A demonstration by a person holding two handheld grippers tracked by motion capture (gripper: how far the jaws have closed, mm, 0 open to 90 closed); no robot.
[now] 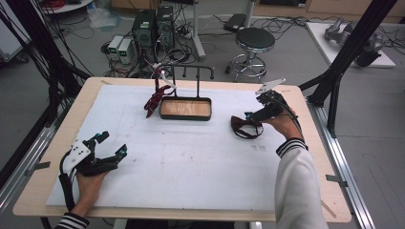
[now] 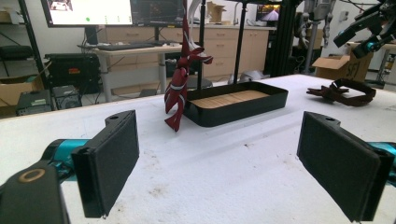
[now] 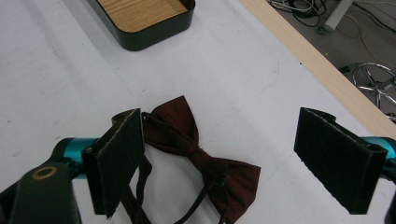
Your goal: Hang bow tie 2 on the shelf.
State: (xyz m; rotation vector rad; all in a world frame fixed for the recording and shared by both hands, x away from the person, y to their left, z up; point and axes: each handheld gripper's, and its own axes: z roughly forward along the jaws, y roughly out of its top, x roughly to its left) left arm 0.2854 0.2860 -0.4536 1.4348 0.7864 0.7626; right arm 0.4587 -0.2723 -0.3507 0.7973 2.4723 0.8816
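Observation:
A dark maroon bow tie [image 1: 246,128] [image 3: 196,154] with its strap lies flat on the white mat at the right. My right gripper [image 1: 251,116] [image 3: 226,161] hovers just above it, jaws open and standing either side of it without touching. A black tray [image 1: 185,116] [image 3: 154,32] with a wooden floor sits at the middle back. A red necktie with white stripes [image 1: 154,101] [image 2: 179,91] hangs from a black stand [image 1: 197,71] by the tray's left end. My left gripper [image 1: 112,144] [image 2: 233,172] rests open and empty at the near left.
The white mat [image 1: 191,162] covers most of the wooden table [image 1: 305,191]. Beyond the far edge stand a stool [image 1: 254,40] and computer cases [image 1: 153,26] among cables. Black frame posts [image 1: 353,43] rise at the right.

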